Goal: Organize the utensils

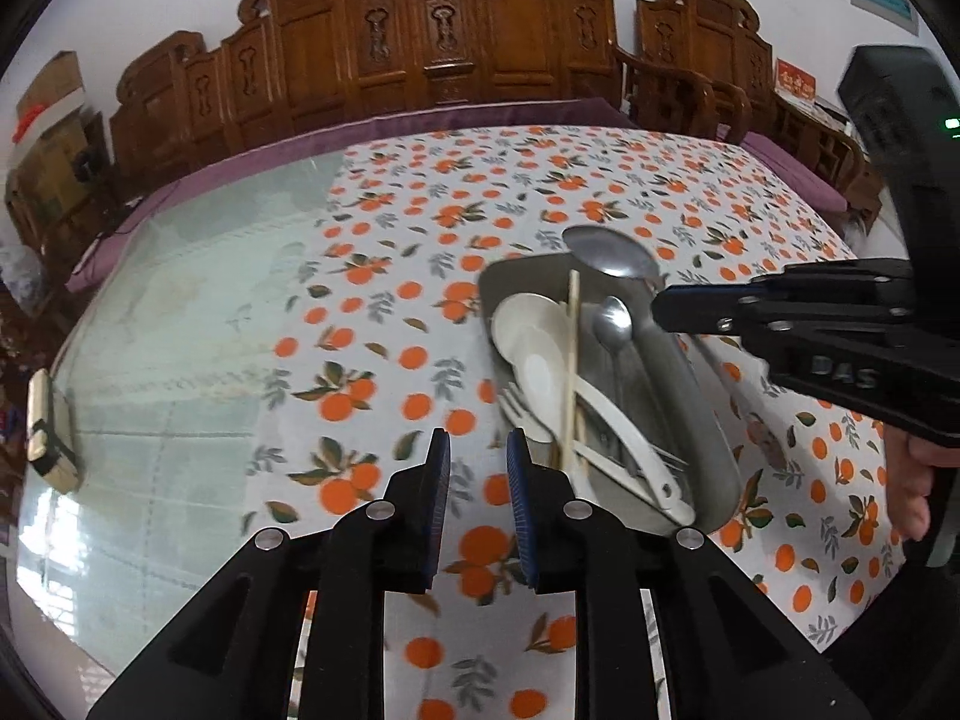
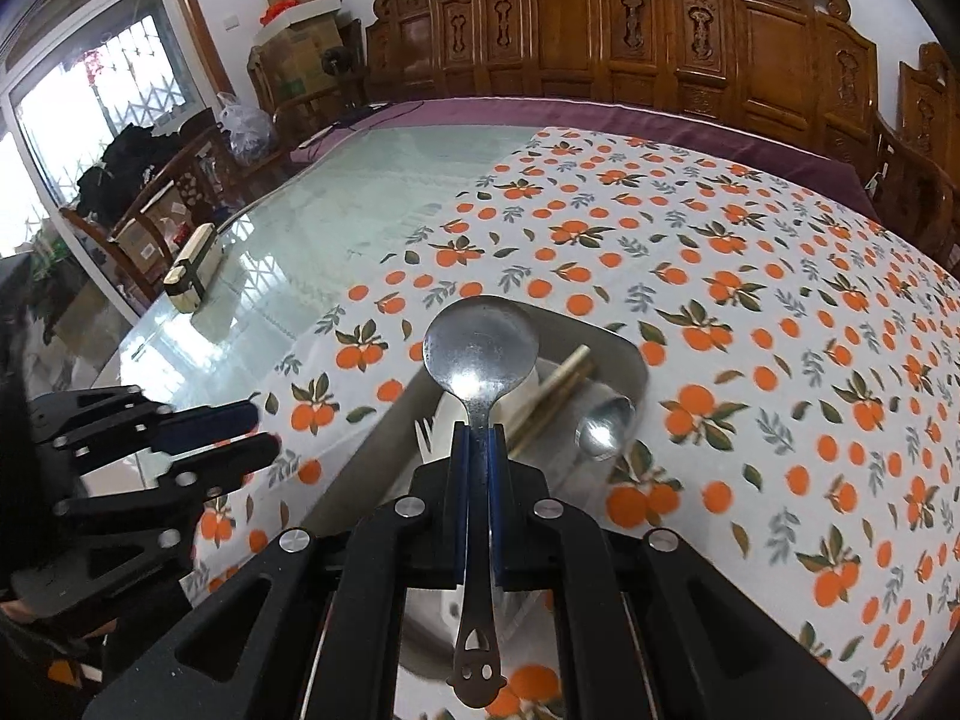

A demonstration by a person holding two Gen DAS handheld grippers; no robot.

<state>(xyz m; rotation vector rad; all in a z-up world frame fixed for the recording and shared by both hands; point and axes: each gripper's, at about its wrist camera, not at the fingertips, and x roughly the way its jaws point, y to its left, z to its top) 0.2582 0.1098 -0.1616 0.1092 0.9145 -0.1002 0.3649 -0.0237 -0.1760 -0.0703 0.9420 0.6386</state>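
Observation:
A grey metal tray [image 1: 708, 420] sits on the orange-print tablecloth. It holds white plastic spoons [image 1: 540, 360], a white fork, a pair of chopsticks [image 1: 572, 372] and a small metal spoon [image 1: 613, 324]. My right gripper [image 2: 478, 438] is shut on the neck of a large metal spoon [image 2: 480, 348], held above the tray [image 2: 624, 354] with its bowl pointing away. In the left wrist view this large metal spoon [image 1: 612, 252] hangs over the tray's far end. My left gripper [image 1: 478, 450] stands open just left of the tray, with nothing between its fingers.
The tablecloth [image 1: 420, 228] covers the right part of a glass-topped table [image 1: 180, 330]. A small cream and black box [image 2: 192, 270] lies on the glass at the left. Carved wooden chairs [image 1: 480, 30] line the far side. A hand [image 1: 912, 480] holds the right gripper.

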